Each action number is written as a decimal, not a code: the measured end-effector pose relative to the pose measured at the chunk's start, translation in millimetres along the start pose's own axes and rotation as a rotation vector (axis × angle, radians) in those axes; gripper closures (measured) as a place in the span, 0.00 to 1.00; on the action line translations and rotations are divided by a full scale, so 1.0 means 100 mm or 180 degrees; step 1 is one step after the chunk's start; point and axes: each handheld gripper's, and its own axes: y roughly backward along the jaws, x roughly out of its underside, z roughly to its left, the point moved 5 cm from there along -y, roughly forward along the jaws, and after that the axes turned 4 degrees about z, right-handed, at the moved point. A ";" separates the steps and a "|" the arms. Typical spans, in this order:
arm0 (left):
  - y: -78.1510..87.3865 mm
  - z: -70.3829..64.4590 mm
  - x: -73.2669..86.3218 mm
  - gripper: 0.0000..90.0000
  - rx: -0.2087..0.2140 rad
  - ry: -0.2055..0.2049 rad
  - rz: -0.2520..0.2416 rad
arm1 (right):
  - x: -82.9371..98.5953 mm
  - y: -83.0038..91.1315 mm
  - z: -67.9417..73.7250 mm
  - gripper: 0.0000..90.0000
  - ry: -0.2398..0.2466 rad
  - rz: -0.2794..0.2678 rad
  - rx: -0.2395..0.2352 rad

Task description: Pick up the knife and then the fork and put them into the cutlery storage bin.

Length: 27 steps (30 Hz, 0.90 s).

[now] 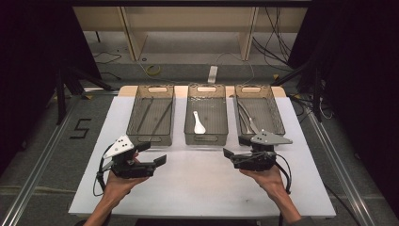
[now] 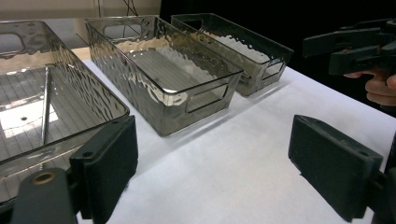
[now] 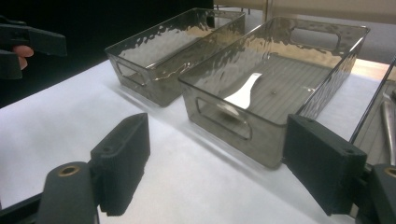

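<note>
Three smoky clear bins stand in a row at the far side of the white table [image 1: 202, 183]. The left bin [image 1: 150, 139] holds dark chopsticks [image 1: 162, 115], the middle bin [image 1: 206, 138] a white spoon [image 1: 199, 123], and the right bin [image 1: 277, 113] metal utensils [image 1: 247, 117]. My left gripper [image 1: 153, 153] hovers open just before the left bin, nothing between its jaws [image 2: 219, 172]. In front of the right bin my right gripper [image 1: 236, 147] is open and empty too [image 3: 224, 163]. The spoon [image 3: 243, 93] lies in the bin ahead of the right gripper.
Bare white tabletop spreads between the two hands and the front edge. Beyond the bins stand a wooden shelf frame [image 1: 188, 28] and cables on the floor. Dark curtains flank both sides, and metal rails [image 1: 42, 150] run beside the table.
</note>
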 end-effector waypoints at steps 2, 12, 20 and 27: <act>0.00 -0.01 0.00 0.17 0.0005 0.0003 0.0005 | 0.02 0.01 0.00 0.27 0.0000 -0.0013 0.0013; 0.00 -0.02 0.00 0.17 0.0043 -0.0006 0.0013 | 0.13 0.10 0.01 0.24 -0.0014 -0.0073 0.0018; 0.00 -0.02 0.01 0.17 0.0062 -0.0024 0.0025 | 0.25 0.18 0.01 0.24 -0.0029 -0.0098 0.0034; 0.00 -0.03 0.01 0.17 0.0077 -0.0021 0.0028 | 0.35 0.23 0.01 0.24 -0.0042 -0.0110 0.0052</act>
